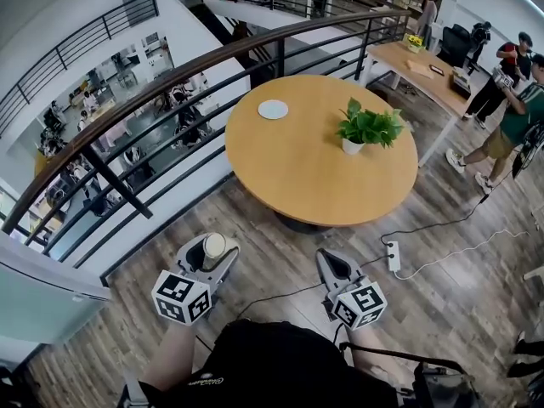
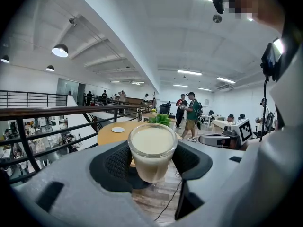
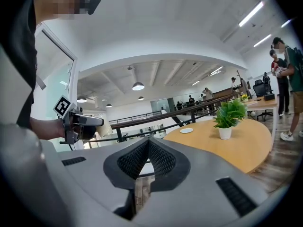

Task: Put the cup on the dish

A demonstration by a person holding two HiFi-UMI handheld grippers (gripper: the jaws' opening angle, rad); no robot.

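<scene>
My left gripper (image 1: 214, 249) is shut on a clear glass cup (image 2: 152, 150) filled with a creamy drink; the cup (image 1: 214, 246) hangs over the wooden floor, short of the round table. Both black pads (image 2: 117, 162) press its sides. A small white dish (image 1: 273, 109) lies at the far left of the round wooden table (image 1: 297, 177), and shows again as the dish (image 2: 118, 129) and the dish (image 3: 186, 130). My right gripper (image 1: 334, 266) is shut with nothing in it, its pads (image 3: 161, 157) meeting at the tips.
A potted green plant (image 1: 367, 129) stands right of the table's middle. A black-and-wood railing (image 1: 170, 83) curves behind the table over a drop. A power strip (image 1: 393, 256) and cables lie on the floor at right. People stand by a desk (image 1: 425, 70) at far right.
</scene>
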